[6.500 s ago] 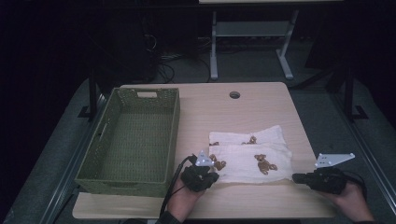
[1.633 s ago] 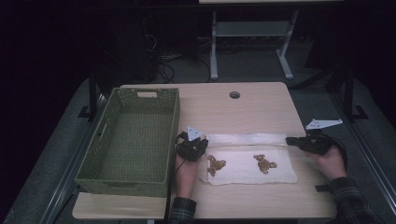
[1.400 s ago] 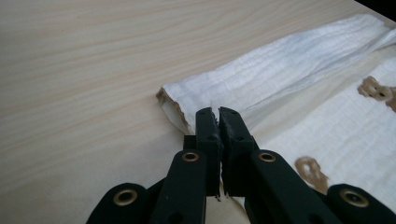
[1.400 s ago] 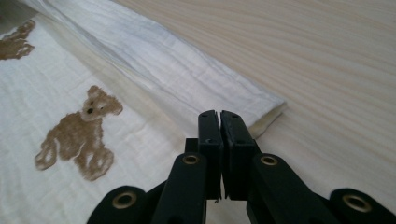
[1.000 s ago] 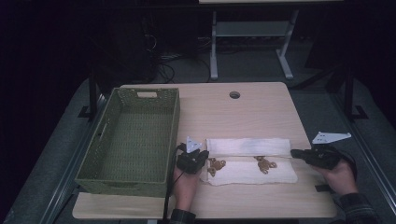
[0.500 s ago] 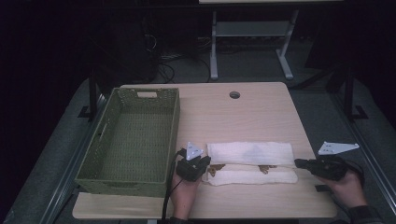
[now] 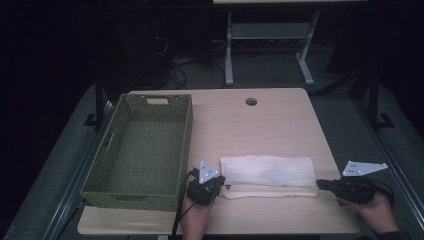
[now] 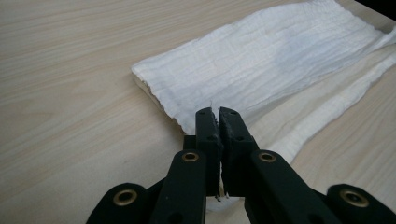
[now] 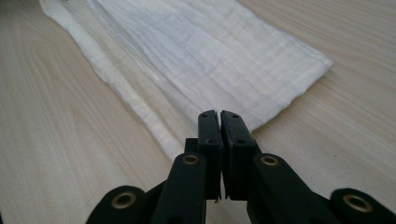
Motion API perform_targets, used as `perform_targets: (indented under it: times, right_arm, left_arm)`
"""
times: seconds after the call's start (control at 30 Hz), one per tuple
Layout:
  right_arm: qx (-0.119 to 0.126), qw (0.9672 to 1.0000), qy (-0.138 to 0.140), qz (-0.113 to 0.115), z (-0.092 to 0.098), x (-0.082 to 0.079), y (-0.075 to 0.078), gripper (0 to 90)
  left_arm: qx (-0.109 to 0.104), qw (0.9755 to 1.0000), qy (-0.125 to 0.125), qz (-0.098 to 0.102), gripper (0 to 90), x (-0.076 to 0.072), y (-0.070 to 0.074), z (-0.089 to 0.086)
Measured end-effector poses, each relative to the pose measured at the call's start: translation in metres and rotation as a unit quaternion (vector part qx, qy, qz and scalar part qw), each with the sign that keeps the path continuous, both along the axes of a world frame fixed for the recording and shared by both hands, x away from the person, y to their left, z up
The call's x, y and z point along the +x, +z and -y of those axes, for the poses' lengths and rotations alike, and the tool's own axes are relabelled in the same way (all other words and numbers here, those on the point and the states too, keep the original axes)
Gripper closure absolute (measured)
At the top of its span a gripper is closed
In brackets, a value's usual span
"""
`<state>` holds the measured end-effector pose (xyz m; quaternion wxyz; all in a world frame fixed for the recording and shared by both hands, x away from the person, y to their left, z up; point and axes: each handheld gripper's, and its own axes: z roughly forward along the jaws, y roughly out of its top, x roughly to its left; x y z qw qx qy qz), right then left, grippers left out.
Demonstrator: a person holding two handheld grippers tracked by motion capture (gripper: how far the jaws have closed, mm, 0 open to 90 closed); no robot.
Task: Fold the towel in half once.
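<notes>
The cloth (image 7: pixel 267 176) lies folded into a long white band on the near part of the desk (image 7: pixel 260 125), between my two grippers. At its left end my left gripper (image 8: pixel 218 114) is clenched, and a thin edge of the fabric seems pinched between the jaws. At its right end my right gripper (image 9: pixel 219 115) is clenched too, the tips just above the cloth corner; I cannot tell if it grasps fabric. The green basket (image 7: pixel 142 150) stands left of the cloth.
</notes>
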<state>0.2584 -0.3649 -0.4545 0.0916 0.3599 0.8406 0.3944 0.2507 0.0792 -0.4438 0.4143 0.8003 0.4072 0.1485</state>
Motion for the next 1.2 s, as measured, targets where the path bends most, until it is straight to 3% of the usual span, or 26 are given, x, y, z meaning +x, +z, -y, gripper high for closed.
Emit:
perform_targets:
  times: [0.23,0.37,0.63,0.7,0.8,0.9,1.0,1.2]
  right_arm:
    - [-0.009,0.9997,0.004,-0.02,-0.001,-0.004,-0.005,84.6]
    - [0.002,0.9996,0.007,-0.028,0.001,-0.002,-0.004,73.9]
    - [0.022,0.9998,0.004,0.0,0.002,-0.002,0.006,73.1]
    - [0.027,0.9996,0.006,0.004,0.001,-0.001,0.008,78.6]
    - [0.015,0.9997,0.018,-0.004,-0.005,0.002,0.005,83.5]
    - [0.0,0.9997,0.022,-0.008,-0.011,0.004,0.0,82.5]
    - [0.005,0.9999,0.016,-0.002,-0.011,0.012,0.002,81.2]
    - [-0.009,0.9999,0.006,0.012,-0.016,0.034,0.003,82.5]
  left_arm:
    - [0.014,0.9996,-0.006,-0.023,86.5,-0.005,-0.009,0.0]
    - [0.012,0.9997,-0.006,-0.023,82.7,-0.007,-0.006,-0.001]
    - [0.01,0.9999,-0.012,-0.007,73.1,-0.002,0.006,0.003]
    - [0.011,0.9998,-0.015,-0.007,72.4,0.002,0.005,0.005]
    - [0.012,0.9997,-0.019,-0.013,71.7,0.007,0.001,0.009]
    - [0.017,0.9994,-0.025,-0.016,70.6,0.015,0.0,0.013]
    - [0.018,0.9994,-0.027,-0.011,69.7,0.025,0.001,0.016]
    - [0.023,0.9994,-0.026,-0.008,69.0,0.047,0.002,0.022]
